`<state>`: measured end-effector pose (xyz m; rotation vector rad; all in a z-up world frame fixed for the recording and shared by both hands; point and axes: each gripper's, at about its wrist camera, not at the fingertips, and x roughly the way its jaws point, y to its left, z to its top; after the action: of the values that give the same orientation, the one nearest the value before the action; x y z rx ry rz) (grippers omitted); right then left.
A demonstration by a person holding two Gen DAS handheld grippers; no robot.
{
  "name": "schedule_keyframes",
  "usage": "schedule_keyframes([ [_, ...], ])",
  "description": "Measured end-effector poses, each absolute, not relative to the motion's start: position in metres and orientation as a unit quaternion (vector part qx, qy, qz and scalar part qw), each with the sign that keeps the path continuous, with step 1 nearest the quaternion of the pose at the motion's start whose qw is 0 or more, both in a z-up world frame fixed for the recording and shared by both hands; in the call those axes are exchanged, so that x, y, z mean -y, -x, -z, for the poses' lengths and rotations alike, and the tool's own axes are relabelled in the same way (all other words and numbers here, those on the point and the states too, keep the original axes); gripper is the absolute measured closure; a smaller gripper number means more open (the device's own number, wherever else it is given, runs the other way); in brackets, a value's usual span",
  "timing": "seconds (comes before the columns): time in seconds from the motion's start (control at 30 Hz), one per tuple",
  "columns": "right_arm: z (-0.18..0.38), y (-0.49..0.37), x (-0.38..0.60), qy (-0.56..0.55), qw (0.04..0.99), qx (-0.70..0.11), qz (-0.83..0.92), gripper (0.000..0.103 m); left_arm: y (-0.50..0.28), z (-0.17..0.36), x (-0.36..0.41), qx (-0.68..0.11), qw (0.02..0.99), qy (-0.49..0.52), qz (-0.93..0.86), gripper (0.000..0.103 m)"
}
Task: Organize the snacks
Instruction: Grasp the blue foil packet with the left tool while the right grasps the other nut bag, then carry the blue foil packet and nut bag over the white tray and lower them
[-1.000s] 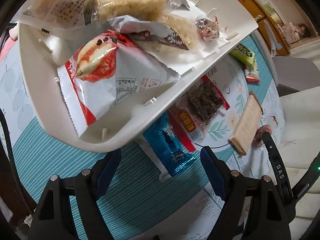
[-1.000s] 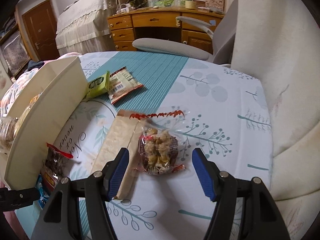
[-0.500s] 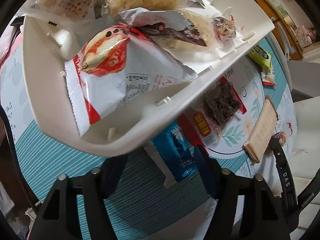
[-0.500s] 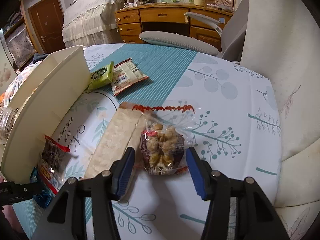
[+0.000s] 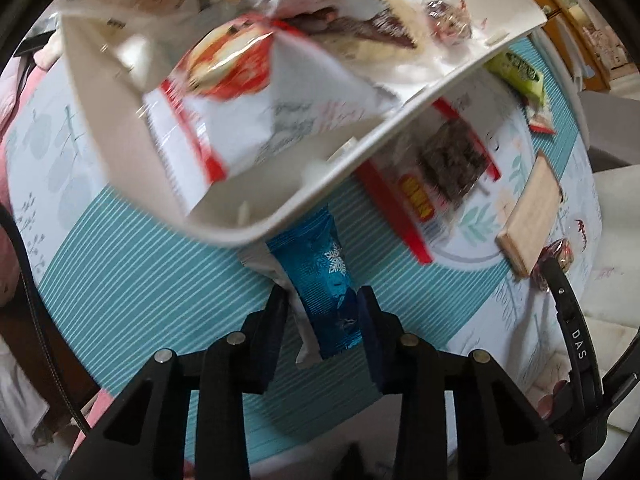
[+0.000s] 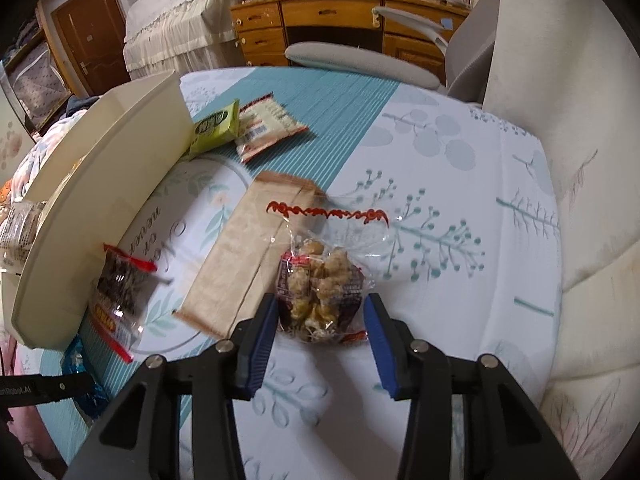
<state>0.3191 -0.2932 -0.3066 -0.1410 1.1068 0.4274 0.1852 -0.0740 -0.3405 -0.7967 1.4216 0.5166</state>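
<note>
- Jaws on my left gripper [image 5: 322, 312] are clamped on the near end of a shiny blue foil snack packet with a snowflake print [image 5: 320, 268], which lies on the teal-striped cloth of the bench [image 5: 140, 280]; its far end runs under the rim of the cream plastic tray [image 5: 280, 216].
- Jaws on my right gripper [image 6: 320, 312] are closing, narrow now, around a clear bag of pale puffed snack pieces with red print [image 6: 320, 288]; the blue pads sit just beside its sides, and I cannot tell whether they press yet.
- That bag lies on the white leaf-patterned part of the cloth, its edge overlapping a flat tan wafer pack [image 6: 248, 252].
- Inside the tray I see a red-and-white snack pouch [image 5: 248, 92], blurred.
- Beside the tray wall lie a clear red-edged bag of dark pieces [image 6: 118, 280] and, further off, a green packet [image 6: 214, 128].
</note>
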Motion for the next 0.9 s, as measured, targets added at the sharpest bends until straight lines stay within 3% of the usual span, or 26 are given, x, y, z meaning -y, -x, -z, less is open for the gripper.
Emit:
schedule_keyframes([
  [0.37, 0.293, -0.28, 0.287, 0.024, 0.781, -0.59, -0.202, 0.059, -0.174, 0.304, 0.079, -0.674, 0.647, 0.308, -0.182, 0.069],
  [0.67, 0.275, -0.251, 0.289, -0.142, 0.721, -0.65, -0.194, 0.059, -0.191, 0.256, 0.077, -0.697, 0.666, 0.227, -0.134, 0.069],
  [0.9, 0.26, -0.231, 0.268, -0.191, 0.705, -0.655, -0.196, 0.059, -0.191, 0.214, 0.056, -0.683, 0.701, 0.173, -0.104, 0.069],
])
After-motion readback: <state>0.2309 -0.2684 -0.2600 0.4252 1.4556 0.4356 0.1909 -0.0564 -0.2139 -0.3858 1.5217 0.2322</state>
